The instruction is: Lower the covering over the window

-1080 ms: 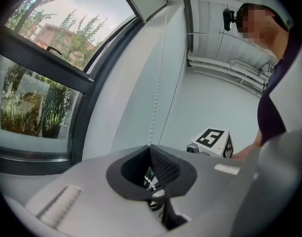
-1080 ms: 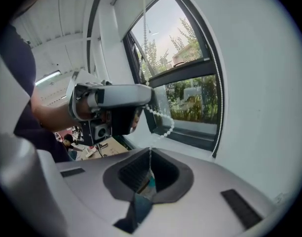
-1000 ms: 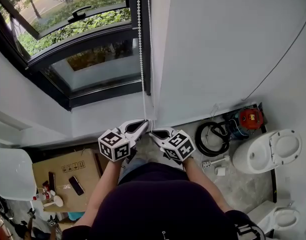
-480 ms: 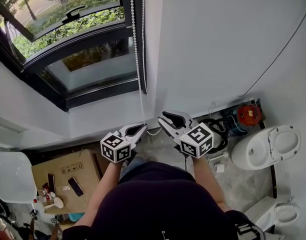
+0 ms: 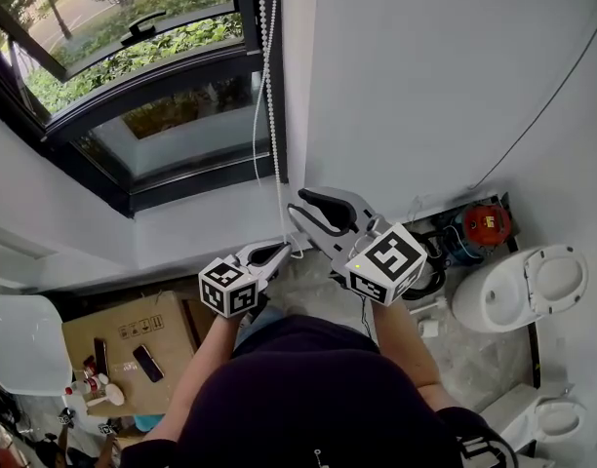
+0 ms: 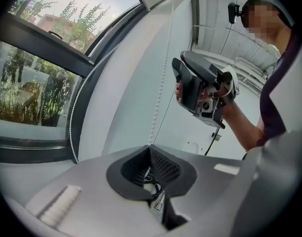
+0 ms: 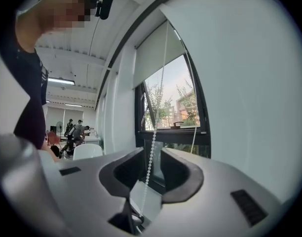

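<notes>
Roller blind [image 7: 153,53] sits high on the window [image 5: 172,115], covering only the top part, with green bushes and a tilted-out sash showing through the bare glass below. Down the dark frame's right edge runs the bead chain [image 5: 270,86], one strand straight, the other bowing out to the left in a loose curve.

At the bottom of that chain is the left gripper [image 5: 279,252], jaws pinched together right on the beads, with the strand rising straight out of the closed tips just above the white sill [image 5: 201,227]. Now the right gripper [image 5: 300,206]: it's higher up and just beside the chain, and its jaws have just been opening. They stand clearly apart, and a beaded strand hangs in the gap with neither pad pressing on it.

Wider out, a plain white wall [image 5: 425,86] fills the right side. On the floor to the left are a cardboard box [image 5: 123,334] with a phone [image 5: 148,361] lying on it and a white chair [image 5: 25,344]; to the right, a coiled black hose [image 5: 416,271] and a toilet [image 5: 523,295].
</notes>
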### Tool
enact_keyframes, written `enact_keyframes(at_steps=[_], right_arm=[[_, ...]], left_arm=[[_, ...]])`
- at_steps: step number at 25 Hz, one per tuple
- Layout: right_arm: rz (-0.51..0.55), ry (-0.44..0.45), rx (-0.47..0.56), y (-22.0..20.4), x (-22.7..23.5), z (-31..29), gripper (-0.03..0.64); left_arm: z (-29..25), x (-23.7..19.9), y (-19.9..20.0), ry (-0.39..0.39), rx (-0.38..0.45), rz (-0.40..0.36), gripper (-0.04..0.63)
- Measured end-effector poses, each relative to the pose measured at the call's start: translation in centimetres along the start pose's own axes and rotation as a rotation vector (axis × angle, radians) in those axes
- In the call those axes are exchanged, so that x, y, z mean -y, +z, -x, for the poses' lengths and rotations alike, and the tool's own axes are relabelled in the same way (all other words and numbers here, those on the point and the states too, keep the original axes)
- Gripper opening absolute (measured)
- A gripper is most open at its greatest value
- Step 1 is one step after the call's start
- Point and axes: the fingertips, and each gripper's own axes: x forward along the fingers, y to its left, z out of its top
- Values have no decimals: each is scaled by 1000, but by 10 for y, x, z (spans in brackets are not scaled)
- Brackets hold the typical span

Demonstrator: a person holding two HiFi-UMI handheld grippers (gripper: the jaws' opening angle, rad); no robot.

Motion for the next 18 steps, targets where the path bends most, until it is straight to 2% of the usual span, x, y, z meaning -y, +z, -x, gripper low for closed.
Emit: enact_keyframes(at_steps=[4, 8, 10, 13, 18], right_arm=[[-11, 19, -50, -13, -5, -21, 67], [-23, 0, -47, -12, -5, -33, 66], [-30, 0, -55, -12, -6, -36, 24], [-57, 2, -44, -12, -7, -35, 14], [4, -25, -120, -36, -7, -38, 12]], left_arm=[[1, 0, -1, 4, 2, 3, 12], [3, -1, -1, 5, 2, 6, 12], [4, 0, -2, 6, 5, 8, 12], [4, 2, -2, 2, 8, 8, 12], [0, 1, -25, -4, -78, -6, 12]])
